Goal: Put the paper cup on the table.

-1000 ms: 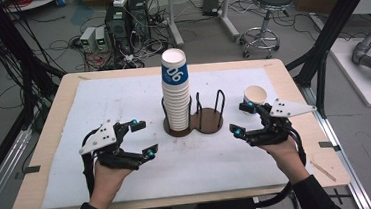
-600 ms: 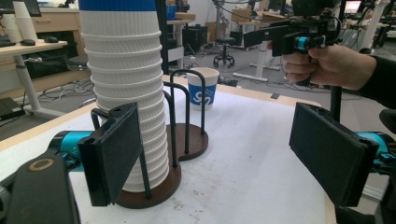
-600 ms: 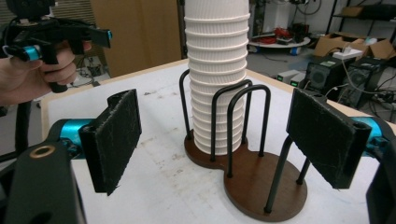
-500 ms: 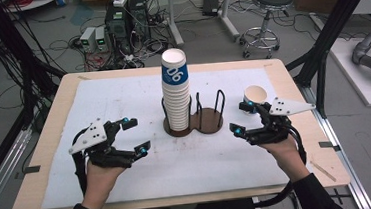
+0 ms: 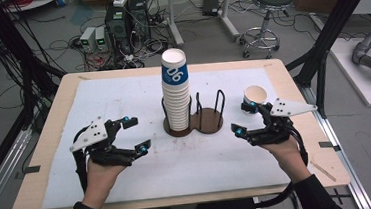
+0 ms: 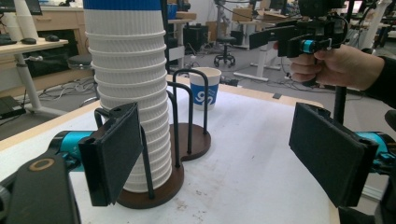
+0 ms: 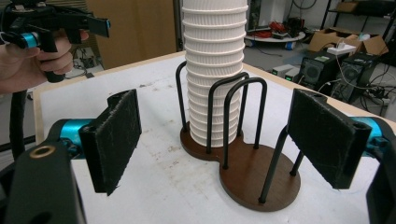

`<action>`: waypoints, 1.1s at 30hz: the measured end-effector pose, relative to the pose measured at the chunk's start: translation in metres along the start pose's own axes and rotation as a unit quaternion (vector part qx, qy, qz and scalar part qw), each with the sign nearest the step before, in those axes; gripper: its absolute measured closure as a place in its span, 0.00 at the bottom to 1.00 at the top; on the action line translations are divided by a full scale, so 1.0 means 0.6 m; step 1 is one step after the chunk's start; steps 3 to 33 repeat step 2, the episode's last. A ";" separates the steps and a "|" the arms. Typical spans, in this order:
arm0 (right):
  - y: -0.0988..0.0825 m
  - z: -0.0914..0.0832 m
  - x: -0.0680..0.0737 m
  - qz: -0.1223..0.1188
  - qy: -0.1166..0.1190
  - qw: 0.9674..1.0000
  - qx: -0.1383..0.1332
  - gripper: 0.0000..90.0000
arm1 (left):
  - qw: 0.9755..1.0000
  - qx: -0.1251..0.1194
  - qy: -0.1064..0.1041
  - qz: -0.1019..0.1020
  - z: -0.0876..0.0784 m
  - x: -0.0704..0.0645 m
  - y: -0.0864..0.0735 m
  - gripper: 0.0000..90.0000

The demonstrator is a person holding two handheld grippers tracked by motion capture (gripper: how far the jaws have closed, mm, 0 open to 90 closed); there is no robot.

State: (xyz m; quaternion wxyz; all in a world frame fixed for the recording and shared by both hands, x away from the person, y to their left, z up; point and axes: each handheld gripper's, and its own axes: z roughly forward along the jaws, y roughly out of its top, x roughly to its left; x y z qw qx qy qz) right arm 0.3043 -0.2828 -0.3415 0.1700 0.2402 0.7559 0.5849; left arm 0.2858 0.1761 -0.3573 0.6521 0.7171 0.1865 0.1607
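A tall stack of white ribbed paper cups (image 5: 176, 92), its top cup banded blue, stands in the left ring of a brown two-ring wire holder (image 5: 210, 125). One blue-and-white cup (image 5: 255, 99) stands upright on the white mat to the right. My left gripper (image 5: 137, 135) is open, left of the holder, with nothing between its pads. My right gripper (image 5: 241, 118) is open too, beside the single cup and not touching it. In the left gripper view the cup stack (image 6: 133, 93) rises behind the left pad (image 6: 112, 154). In the right gripper view the holder (image 7: 252, 172) lies between the open pads.
The white mat (image 5: 122, 94) covers most of the wooden table (image 5: 46, 145). The holder's right ring stands empty. Off the table's far edge are cables, electronics boxes and a stool (image 5: 270, 0). Black frame posts (image 5: 320, 59) stand at the table's right.
My left gripper has shifted slightly to the left, still open. The right gripper and the cups have stayed where they were.
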 end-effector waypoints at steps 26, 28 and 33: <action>-0.001 0.001 -0.001 -0.001 0.002 1.000 -0.001 0.20 | 1.000 0.001 0.002 0.000 0.001 0.001 0.000 0.19; -0.001 0.001 -0.001 -0.001 0.002 1.000 -0.001 0.20 | 1.000 0.001 0.002 0.000 0.001 0.001 0.000 0.19; -0.001 0.001 -0.001 -0.001 0.002 1.000 -0.001 0.20 | 1.000 0.001 0.002 0.000 0.001 0.001 0.000 0.19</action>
